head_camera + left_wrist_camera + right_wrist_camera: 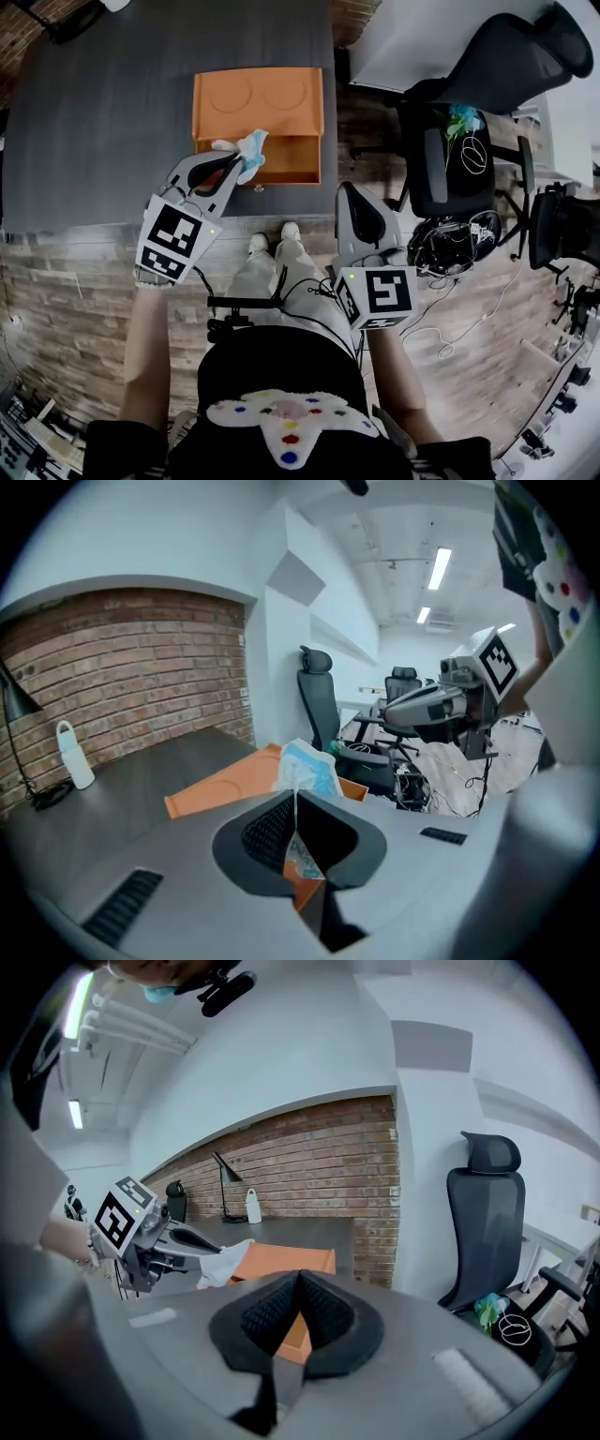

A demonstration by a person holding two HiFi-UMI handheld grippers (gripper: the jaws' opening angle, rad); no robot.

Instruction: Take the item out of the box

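An open orange box (258, 122) lies on the dark grey table (103, 122), near its front edge. My left gripper (232, 165) is shut on a white and blue soft packet (249, 151), held just over the box's front part. In the left gripper view the packet (306, 769) sticks up from between the closed jaws, with the box (225, 785) behind it. My right gripper (349, 202) hangs off the table's front right corner, shut with nothing in it. In the right gripper view the left gripper (214, 1253) holds the packet (228, 1260) above the box (281, 1265).
A black office chair (511, 56) and a second seat holding cables and a small blue-green thing (459, 150) stand to the right on the wood floor. A white bottle (73, 754) and a desk lamp (223, 1185) sit at the table's far side by the brick wall.
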